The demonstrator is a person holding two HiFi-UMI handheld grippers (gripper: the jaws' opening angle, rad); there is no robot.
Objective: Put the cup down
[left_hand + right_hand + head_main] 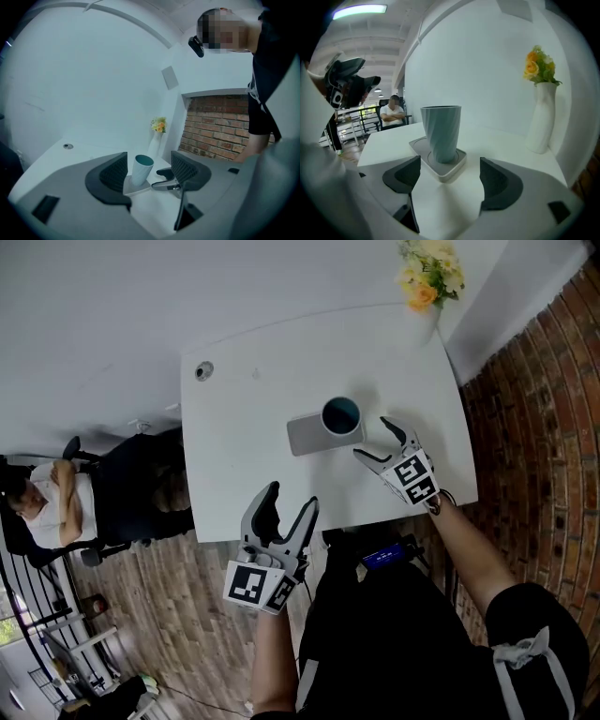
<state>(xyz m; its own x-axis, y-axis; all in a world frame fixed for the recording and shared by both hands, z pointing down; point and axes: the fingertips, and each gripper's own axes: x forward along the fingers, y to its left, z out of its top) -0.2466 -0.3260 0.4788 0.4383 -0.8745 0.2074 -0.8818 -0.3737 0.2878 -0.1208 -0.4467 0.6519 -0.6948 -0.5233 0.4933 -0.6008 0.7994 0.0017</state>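
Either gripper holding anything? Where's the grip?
Nothing held. The left gripper and right gripper both have jaws apart and empty; the cup stands on its coaster, clear of both.

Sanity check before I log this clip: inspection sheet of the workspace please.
Surface: white table, mostly bare.
Job's things: teal cup stands upright on a grey base, free of both tools.
Clutter: white vase with yellow flowers at the far corner; small round fitting set in the tabletop.
Grippers: right tool has its jaws apart and empty, just short of the cup; left tool has its jaws apart and empty, at the near table edge.
Cables: nothing seen.
Surroundings: brick wall, wood floor, seated person beyond the table.
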